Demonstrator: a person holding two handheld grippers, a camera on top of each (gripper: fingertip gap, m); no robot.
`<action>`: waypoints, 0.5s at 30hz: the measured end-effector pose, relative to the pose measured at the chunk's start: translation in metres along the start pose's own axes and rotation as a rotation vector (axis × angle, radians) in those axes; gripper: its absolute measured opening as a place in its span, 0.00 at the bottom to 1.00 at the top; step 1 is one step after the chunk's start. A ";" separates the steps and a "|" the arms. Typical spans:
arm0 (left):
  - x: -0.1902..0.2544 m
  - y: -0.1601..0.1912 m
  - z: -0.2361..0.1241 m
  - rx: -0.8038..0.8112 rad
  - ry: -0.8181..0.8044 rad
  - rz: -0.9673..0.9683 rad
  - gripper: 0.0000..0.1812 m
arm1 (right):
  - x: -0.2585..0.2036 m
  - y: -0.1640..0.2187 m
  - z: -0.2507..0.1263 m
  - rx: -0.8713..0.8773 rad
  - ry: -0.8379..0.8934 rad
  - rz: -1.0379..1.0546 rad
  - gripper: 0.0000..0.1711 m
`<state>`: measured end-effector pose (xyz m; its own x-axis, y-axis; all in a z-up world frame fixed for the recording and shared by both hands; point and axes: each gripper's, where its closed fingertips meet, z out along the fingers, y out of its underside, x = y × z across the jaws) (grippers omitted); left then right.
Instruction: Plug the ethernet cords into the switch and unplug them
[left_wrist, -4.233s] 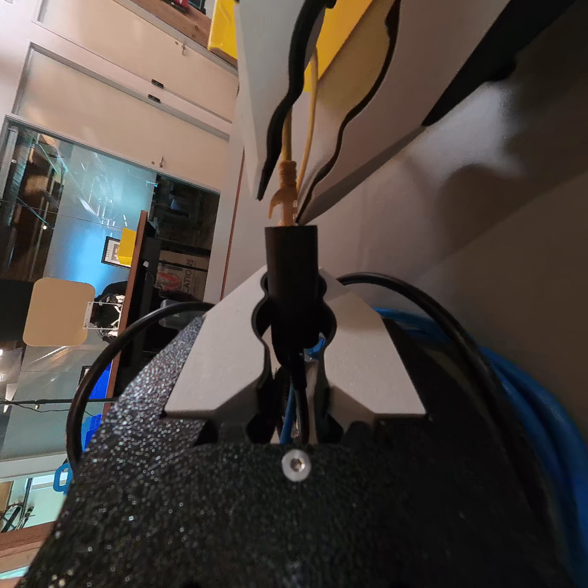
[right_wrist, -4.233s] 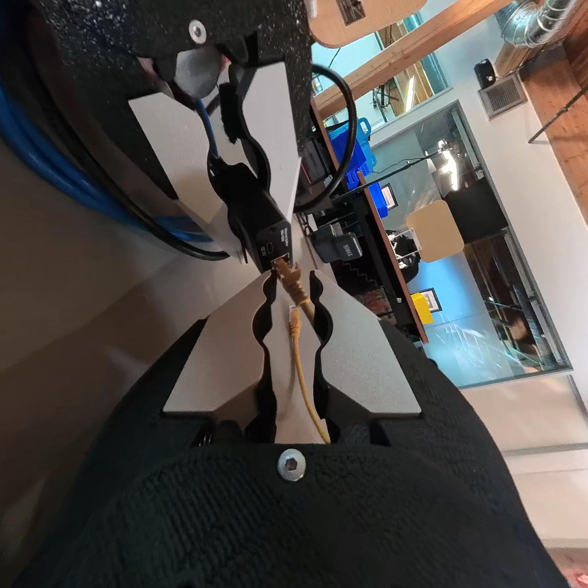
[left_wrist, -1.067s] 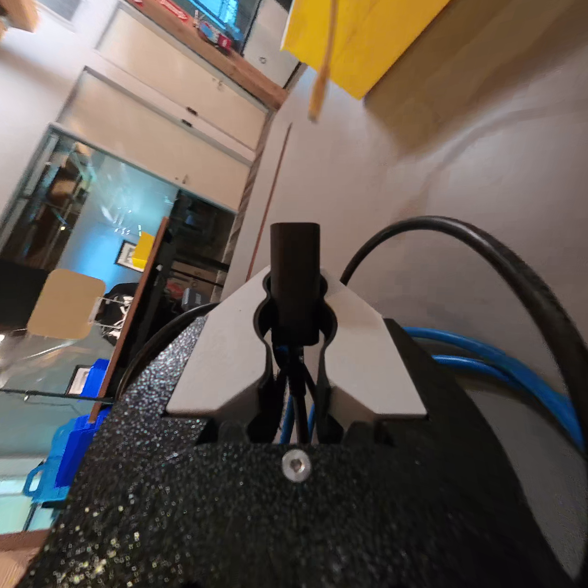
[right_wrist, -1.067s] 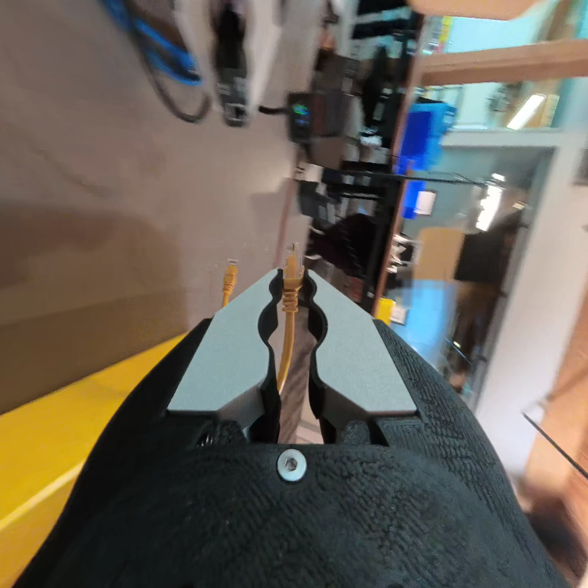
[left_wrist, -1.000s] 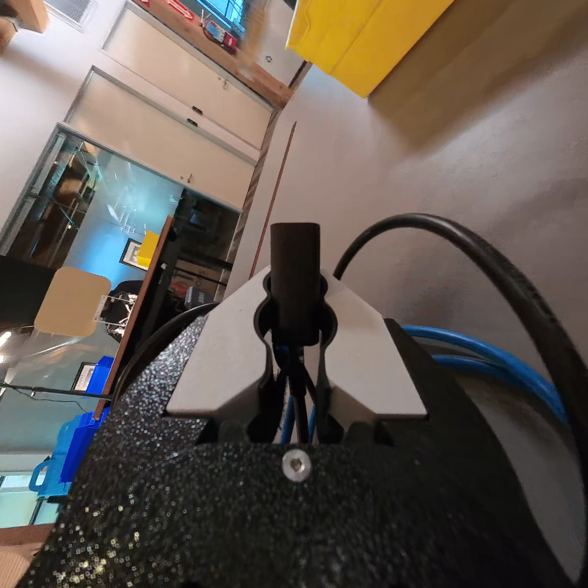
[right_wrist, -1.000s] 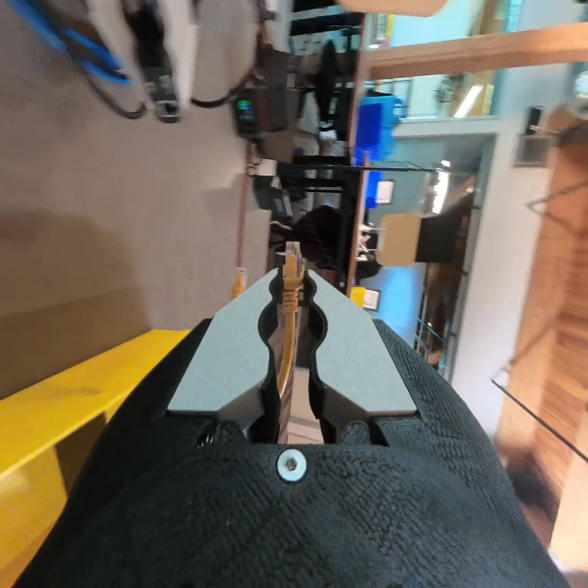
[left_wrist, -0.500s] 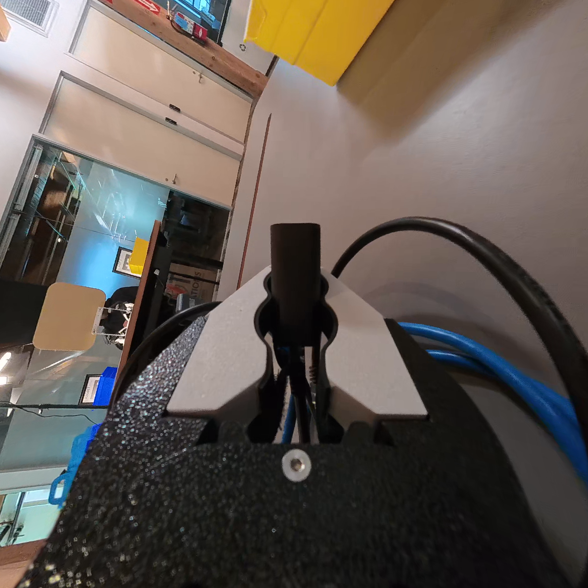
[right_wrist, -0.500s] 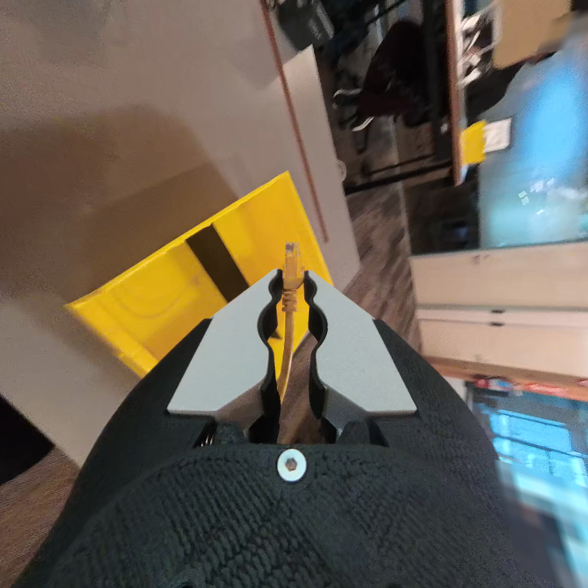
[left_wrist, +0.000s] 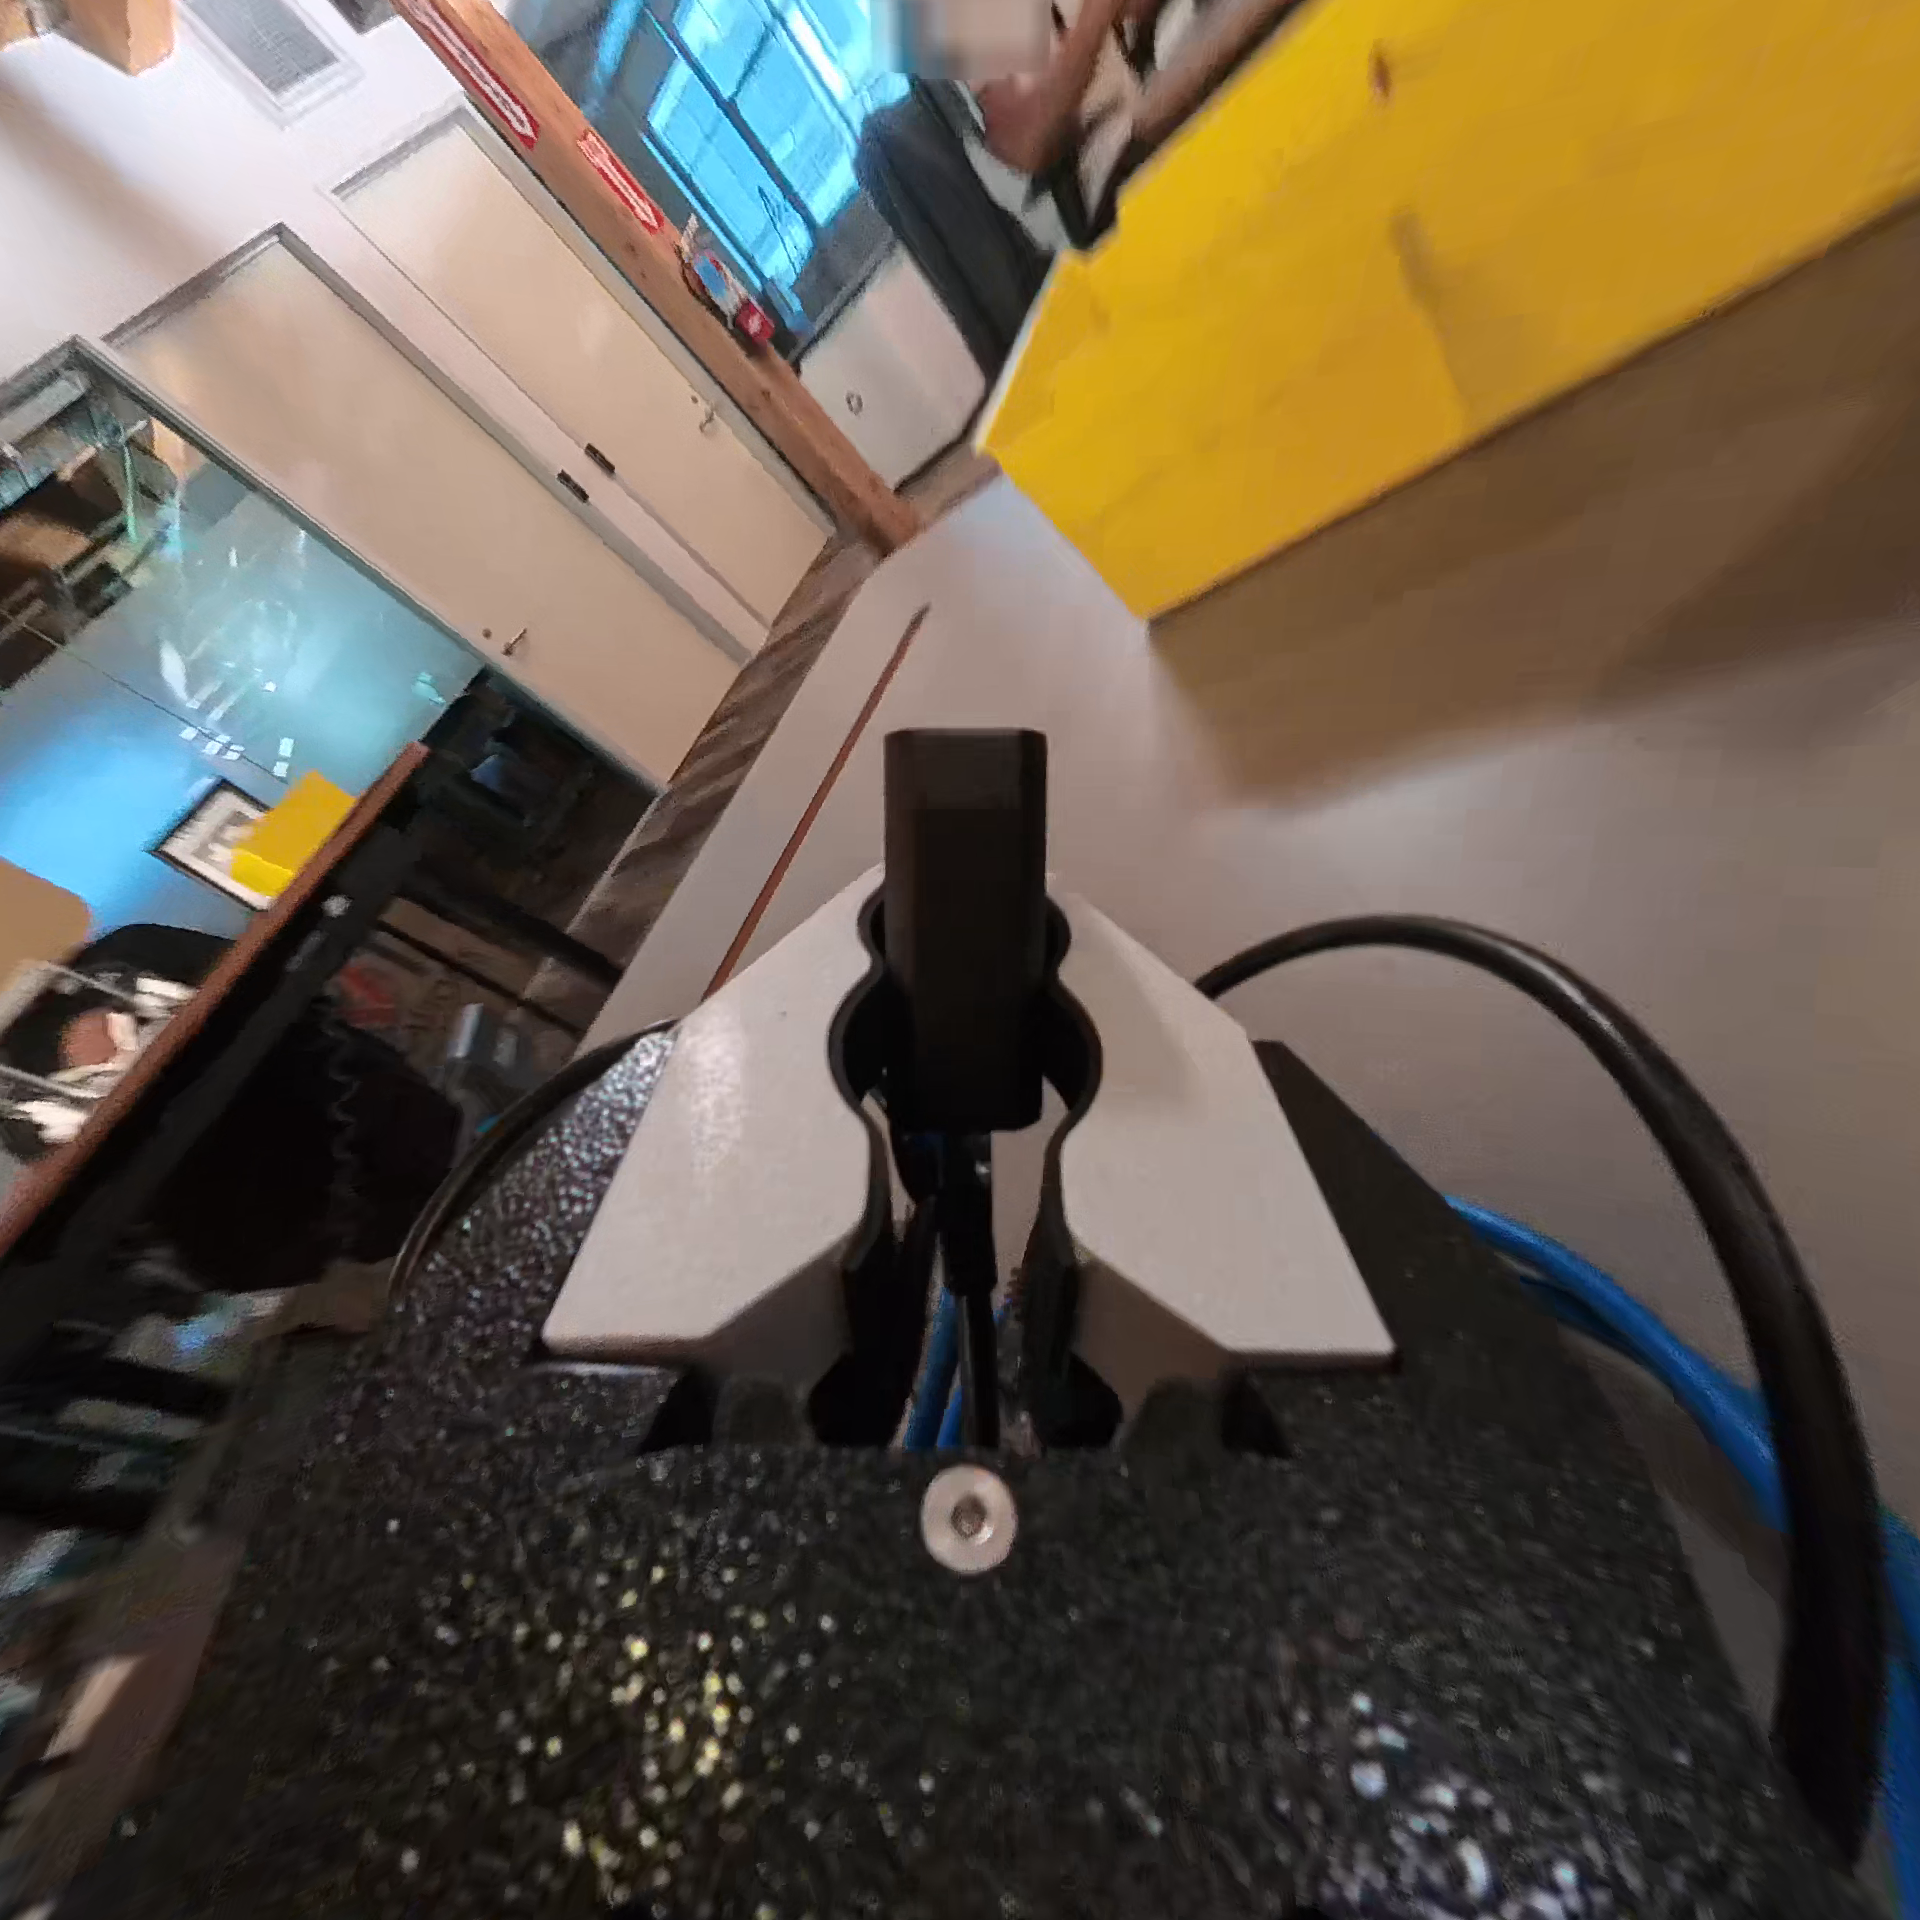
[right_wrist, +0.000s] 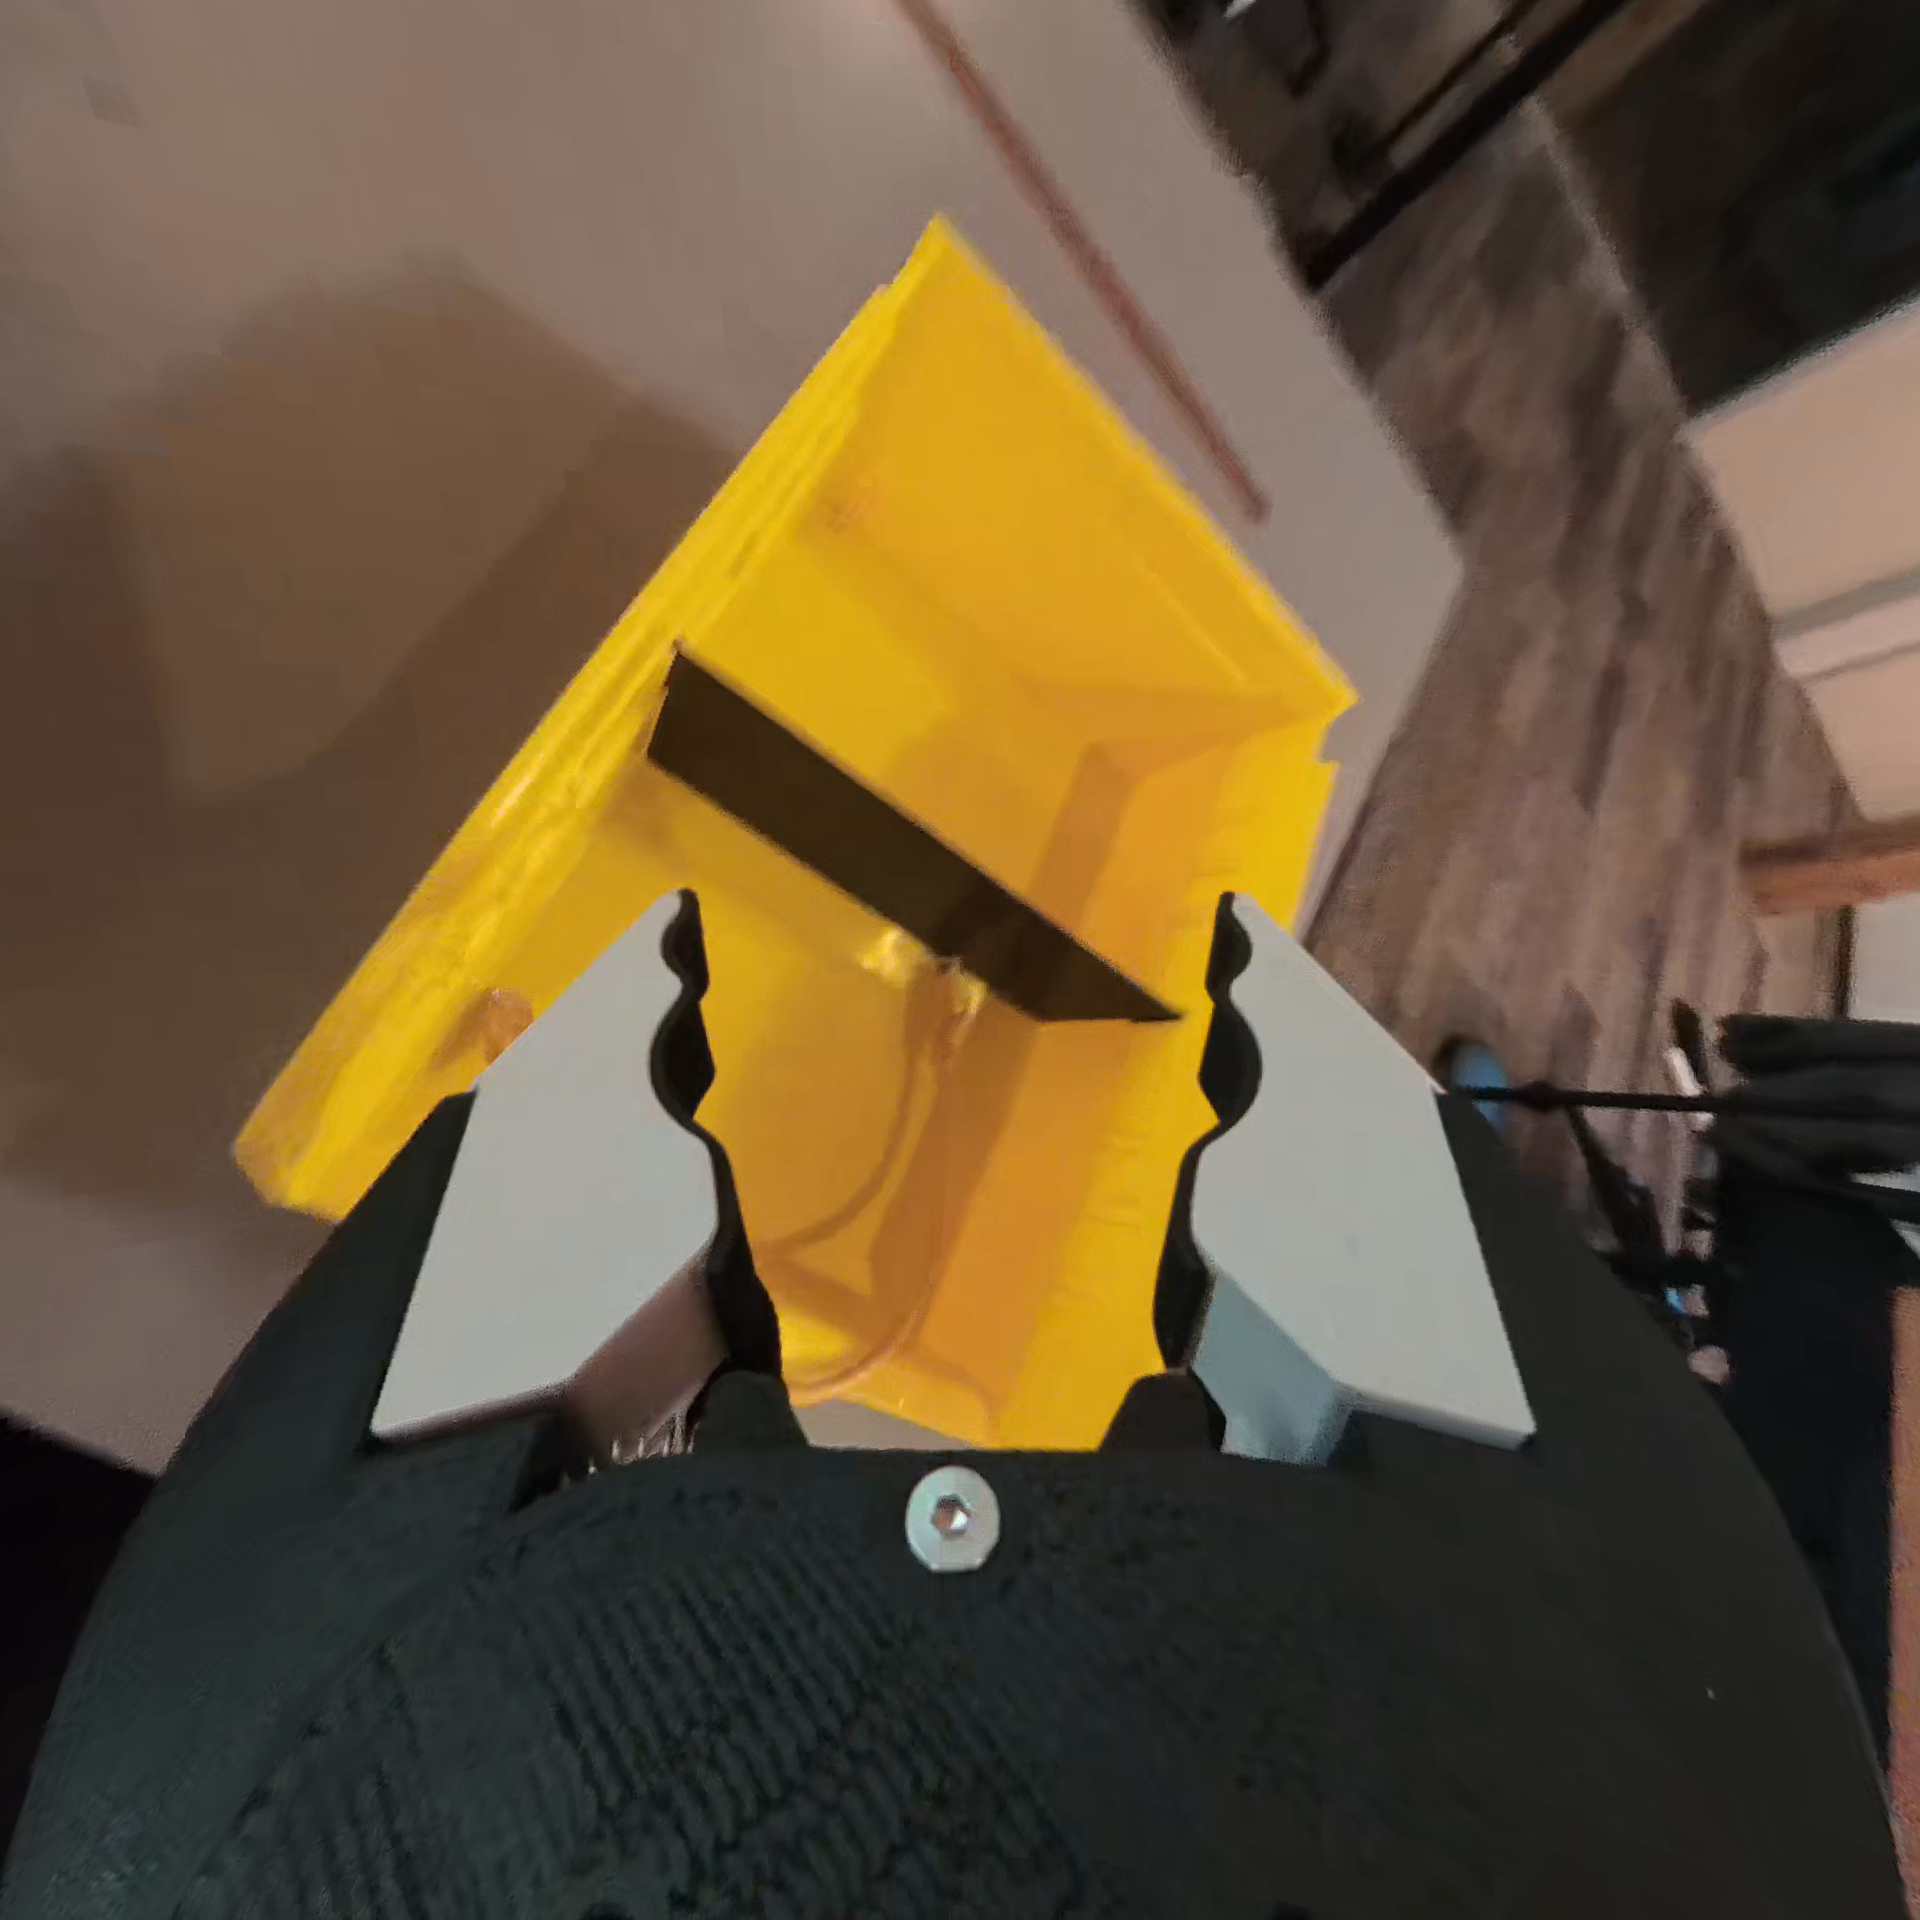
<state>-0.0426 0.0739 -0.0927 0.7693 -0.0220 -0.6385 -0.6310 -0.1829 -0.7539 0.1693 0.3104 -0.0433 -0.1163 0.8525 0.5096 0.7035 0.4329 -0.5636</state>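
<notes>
In the left wrist view my left gripper (left_wrist: 964, 914) is shut on a small black switch (left_wrist: 961, 831), seen end-on and held above the grey table (left_wrist: 1455, 779). Blue ethernet cords (left_wrist: 1621, 1320) and a black cable (left_wrist: 1621, 1049) loop from its near end to my right. In the right wrist view my right gripper (right_wrist: 956, 914) is open and empty above a yellow bin (right_wrist: 987, 520). A yellow ethernet cord (right_wrist: 925, 1029) lies blurred inside the bin, beside a black divider (right_wrist: 883, 842).
The yellow bin also shows in the left wrist view (left_wrist: 1299, 343) at the table's far right. A person in dark clothes (left_wrist: 935, 177) stands behind it. Cabinets (left_wrist: 499, 436) and a glass wall line the room at left. The table edge (right_wrist: 1382, 499) runs right of the bin. Tip to tip, the grippers are about 35 centimetres apart.
My right gripper has opened and let go of the yellow cord, which now lies in the yellow bin. It swung toward the bin. My left gripper still holds the switch and has tilted.
</notes>
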 end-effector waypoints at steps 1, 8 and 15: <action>-0.004 -0.006 -0.004 0.050 0.009 -0.071 0.12 | 0.008 -0.012 -0.009 0.047 0.046 0.016 0.55; -0.017 -0.058 -0.036 0.479 0.225 -0.521 0.12 | -0.067 -0.148 -0.035 0.532 -0.030 0.000 0.40; -0.020 -0.090 -0.067 0.827 0.498 -0.842 0.11 | -0.194 -0.227 0.011 0.776 -0.505 0.159 0.24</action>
<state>0.0057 0.0250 -0.0014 0.8010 -0.5944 0.0716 0.3304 0.3392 -0.8808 0.0250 0.0497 -0.0216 -0.4776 0.8658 0.1495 0.0943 0.2197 -0.9710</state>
